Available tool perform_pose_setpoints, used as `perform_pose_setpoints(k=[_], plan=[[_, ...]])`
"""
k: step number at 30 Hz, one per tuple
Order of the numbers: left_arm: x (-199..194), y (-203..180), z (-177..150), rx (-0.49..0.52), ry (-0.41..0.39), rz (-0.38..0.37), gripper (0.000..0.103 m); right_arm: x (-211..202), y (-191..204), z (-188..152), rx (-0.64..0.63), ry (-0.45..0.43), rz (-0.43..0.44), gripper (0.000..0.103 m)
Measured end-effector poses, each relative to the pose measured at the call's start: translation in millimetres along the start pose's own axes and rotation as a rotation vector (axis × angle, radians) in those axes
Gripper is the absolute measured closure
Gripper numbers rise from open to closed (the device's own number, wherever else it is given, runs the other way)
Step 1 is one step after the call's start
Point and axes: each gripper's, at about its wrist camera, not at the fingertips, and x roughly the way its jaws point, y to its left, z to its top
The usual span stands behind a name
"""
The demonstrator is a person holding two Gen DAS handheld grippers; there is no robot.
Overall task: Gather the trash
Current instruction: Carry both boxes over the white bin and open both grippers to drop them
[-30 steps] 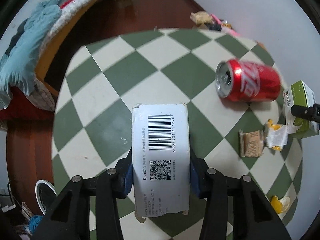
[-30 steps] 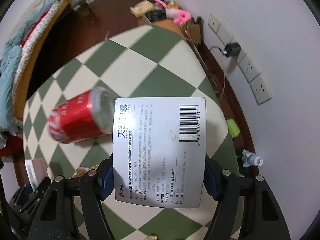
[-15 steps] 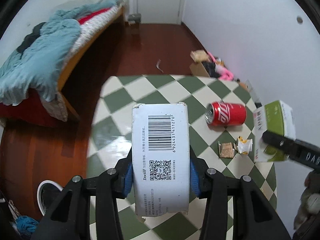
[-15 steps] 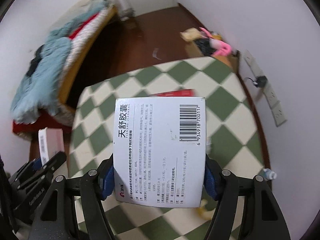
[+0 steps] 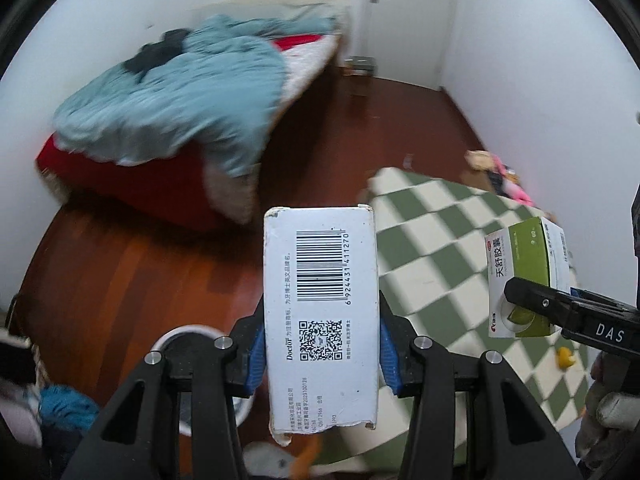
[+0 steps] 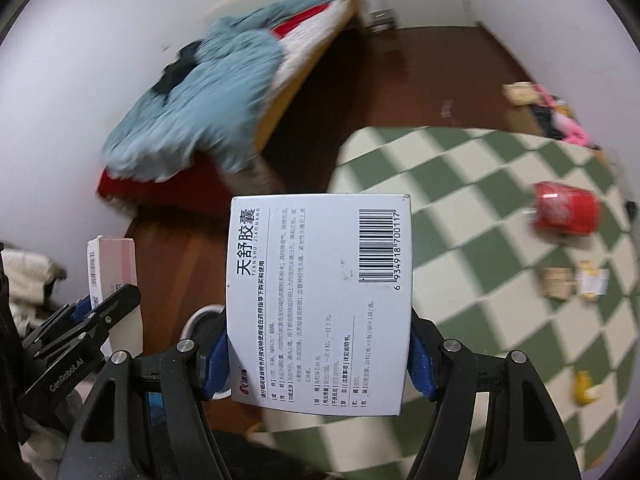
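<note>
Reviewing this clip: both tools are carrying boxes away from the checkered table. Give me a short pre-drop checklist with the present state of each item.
1. Left tool grips the narrow white box with both blue pads on its sides: ok.
2. Right tool grips the wide white medicine box with pads on both edges: ok.
3. White bin in sight below the left tool: ok, partly hidden.
4. Either box directly over the bin opening: cannot tell.
5. The two tools apart, boxes not touching: ok.
6. Table cleared: not ok; the red can, wrappers and a yellow scrap lie there.
</note>
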Motion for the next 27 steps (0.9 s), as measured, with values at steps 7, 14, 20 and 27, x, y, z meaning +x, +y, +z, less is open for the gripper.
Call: perform_pose_setpoints(k=[7, 14, 20, 27], plan=[[24.4, 99.4, -37.9, -0.128, 0.072, 0.086, 0.061, 86.8, 100.8, -34.8, -0.087, 0.133, 0.081, 0.031], [67.5, 188.5, -79.3, -0.279, 0.19, 0.084, 0.061, 197.2, 166.4, -90.1, -0.129, 0.313, 0.117, 0.031], [122.9, 242.4, -106.6, -0.377, 0.316, 0.033, 0.059, 283.9, 201.2, -133.5, -0.166, 0.454, 0.095, 0.031], [153.9, 277.3, -129.5, -0.47, 0.382, 0.042, 0.033, 350.3, 222.8, -144.1, -0.211, 0.525, 0.073, 0.029]])
